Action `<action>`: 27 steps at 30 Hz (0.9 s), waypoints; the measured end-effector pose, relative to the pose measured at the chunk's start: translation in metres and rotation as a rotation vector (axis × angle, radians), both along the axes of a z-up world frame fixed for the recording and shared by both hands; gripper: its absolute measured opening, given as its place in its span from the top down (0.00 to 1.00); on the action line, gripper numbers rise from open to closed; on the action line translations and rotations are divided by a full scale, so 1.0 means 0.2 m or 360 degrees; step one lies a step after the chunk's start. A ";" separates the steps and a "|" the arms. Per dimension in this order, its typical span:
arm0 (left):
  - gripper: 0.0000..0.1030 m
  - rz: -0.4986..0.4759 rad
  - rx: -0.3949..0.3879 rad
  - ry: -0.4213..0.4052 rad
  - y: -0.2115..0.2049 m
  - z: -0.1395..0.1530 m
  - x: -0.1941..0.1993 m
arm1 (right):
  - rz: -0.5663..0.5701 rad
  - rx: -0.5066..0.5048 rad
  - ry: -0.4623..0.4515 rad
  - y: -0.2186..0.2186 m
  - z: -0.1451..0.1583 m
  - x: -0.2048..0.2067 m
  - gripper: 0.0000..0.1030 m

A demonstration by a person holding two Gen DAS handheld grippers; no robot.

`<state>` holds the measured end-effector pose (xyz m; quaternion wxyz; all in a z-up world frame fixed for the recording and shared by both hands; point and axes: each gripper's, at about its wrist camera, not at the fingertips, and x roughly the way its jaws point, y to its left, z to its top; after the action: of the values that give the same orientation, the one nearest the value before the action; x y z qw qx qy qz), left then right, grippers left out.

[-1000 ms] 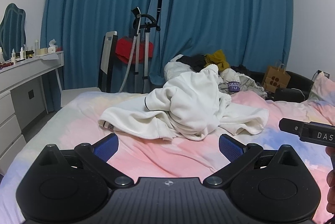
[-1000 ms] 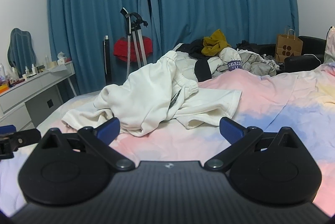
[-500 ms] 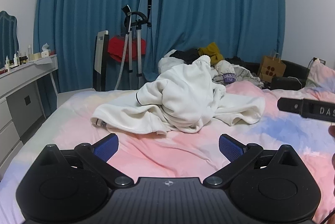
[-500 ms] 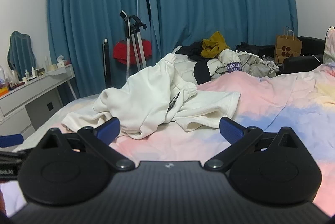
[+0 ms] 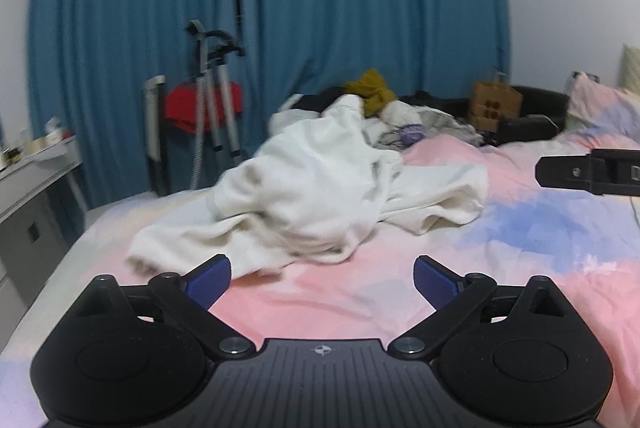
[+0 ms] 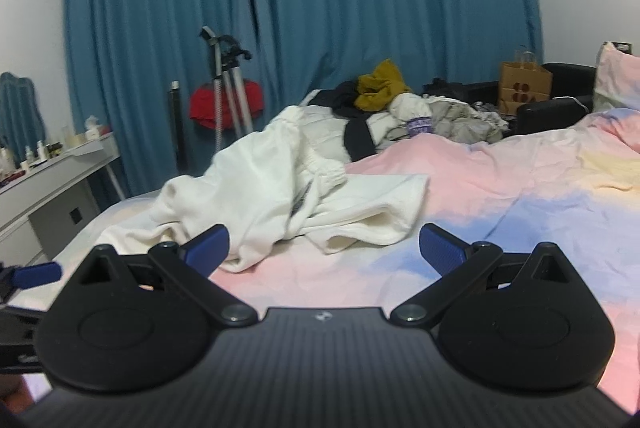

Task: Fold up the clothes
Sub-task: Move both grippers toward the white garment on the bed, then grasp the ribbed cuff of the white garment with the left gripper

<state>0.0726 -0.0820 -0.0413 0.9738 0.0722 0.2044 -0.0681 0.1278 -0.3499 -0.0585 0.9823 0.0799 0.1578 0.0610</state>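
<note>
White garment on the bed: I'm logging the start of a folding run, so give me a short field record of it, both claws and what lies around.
garment: white garment, crumpled in a heap, unfolded
surface: pink and blue bedsheet
left claw: jaws wide, just starting to close, nothing between them, short of the garment's near edge
right claw: open, empty, short of the garment
behind: clothes pile with a mustard piece on top
background: teal curtains, brown paper bag
</note>
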 end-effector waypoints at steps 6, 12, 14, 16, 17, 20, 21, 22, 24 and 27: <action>0.08 -0.0114 0.0102 -0.0013 -0.29 -0.03 0.42 | -0.0116 0.0066 0.0020 -0.12 -0.01 0.04 0.00; 0.11 -0.0193 0.0263 -0.0069 -0.63 -0.14 0.96 | -0.0160 0.0176 0.0146 -0.25 -0.12 0.17 0.00; 0.15 -0.0161 0.0303 -0.0040 -0.72 -0.20 1.18 | -0.0178 0.0219 0.0157 -0.29 -0.15 0.20 0.00; 0.22 -0.0130 0.0335 -0.0002 -0.77 -0.27 1.38 | -0.0191 0.0206 0.0157 -0.31 -0.18 0.25 0.00; 0.23 -0.0114 0.0351 0.0017 -0.80 -0.30 1.48 | -0.0197 0.0198 0.0157 -0.33 -0.20 0.28 0.00; 0.23 -0.0054 0.0455 0.0056 -0.85 -0.41 1.71 | -0.0216 0.0175 0.0156 -0.36 -0.25 0.35 0.00; 0.24 -0.0033 0.0490 0.0069 -0.87 -0.45 1.79 | -0.0221 0.0183 0.0167 -0.38 -0.27 0.38 0.00; 0.24 -0.0013 0.0525 0.0081 -0.89 -0.49 1.87 | -0.0226 0.0192 0.0178 -0.39 -0.30 0.41 0.00; 0.37 -0.0010 0.0600 0.0075 -0.92 -0.53 1.95 | -0.0212 0.0227 0.0202 -0.40 -0.34 0.46 0.00; 0.69 -0.0014 0.0607 0.0059 -0.92 -0.52 1.98 | -0.0174 0.0210 0.0216 -0.38 -0.38 0.50 0.00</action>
<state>0.4693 -0.2662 -0.1453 0.9383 0.2550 0.2311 -0.0336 0.2288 -0.4257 -0.1347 0.9638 0.1569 0.2151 0.0120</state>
